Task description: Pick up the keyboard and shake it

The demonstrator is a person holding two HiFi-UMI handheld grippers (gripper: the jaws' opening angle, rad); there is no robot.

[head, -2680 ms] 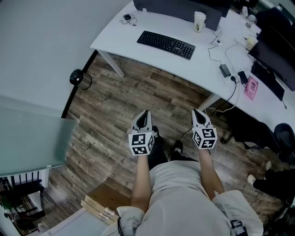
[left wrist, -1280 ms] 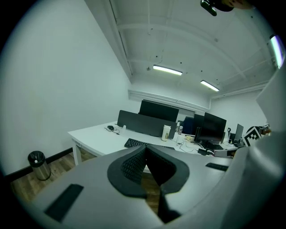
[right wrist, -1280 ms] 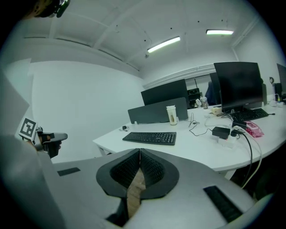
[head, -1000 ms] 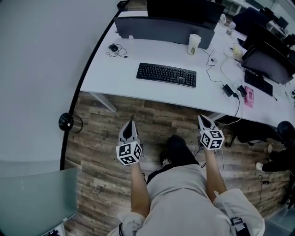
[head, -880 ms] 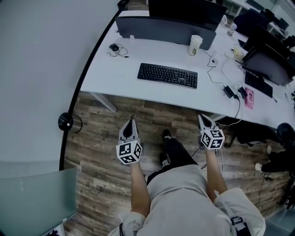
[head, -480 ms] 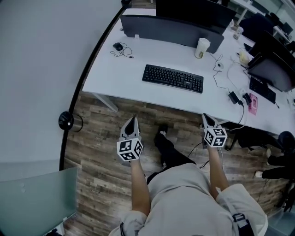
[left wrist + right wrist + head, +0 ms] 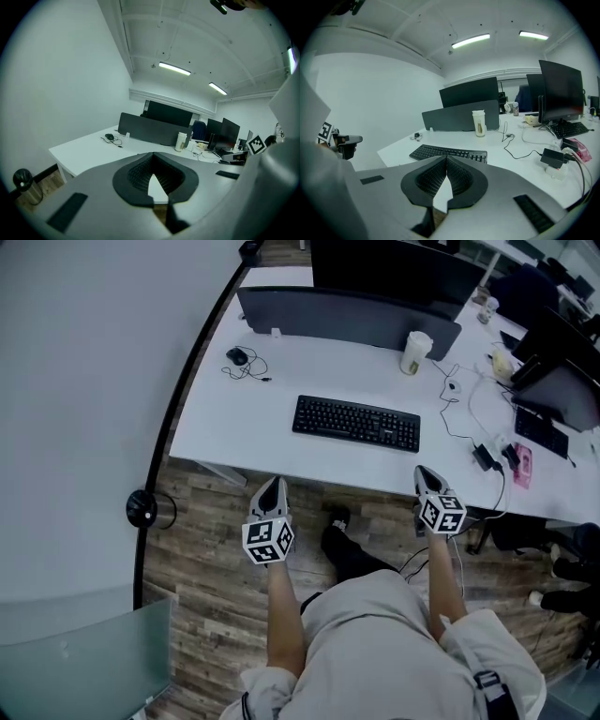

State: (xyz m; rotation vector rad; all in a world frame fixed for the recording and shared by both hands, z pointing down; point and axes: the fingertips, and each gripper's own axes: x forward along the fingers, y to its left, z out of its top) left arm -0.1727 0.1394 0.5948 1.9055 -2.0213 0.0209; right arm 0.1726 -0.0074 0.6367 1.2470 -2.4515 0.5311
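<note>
A black keyboard (image 7: 356, 422) lies flat on the white desk (image 7: 234, 418), a little back from its front edge; the right gripper view shows the keyboard (image 7: 447, 153) just beyond the jaw tips. My left gripper (image 7: 272, 487) is shut and empty, hovering at the desk's front edge, left of the keyboard. My right gripper (image 7: 424, 472) is shut and empty too, at the front edge near the keyboard's right end. In the left gripper view the left gripper (image 7: 152, 155) hides the keyboard. In its own view the right gripper (image 7: 446, 158) points at the keyboard.
A dark divider panel (image 7: 347, 315) and a monitor stand at the back of the desk. A paper cup (image 7: 414, 352) is behind the keyboard, a mouse with its cord (image 7: 236, 357) at the left. Cables, an adapter (image 7: 485, 457) and a pink item (image 7: 522, 465) lie right. A round bin (image 7: 143, 508) stands on the floor.
The person has stepped closer to the desk. Both grippers, still shut, have come up to its front edge, and the keyboard now lies nearer in the head view.
</note>
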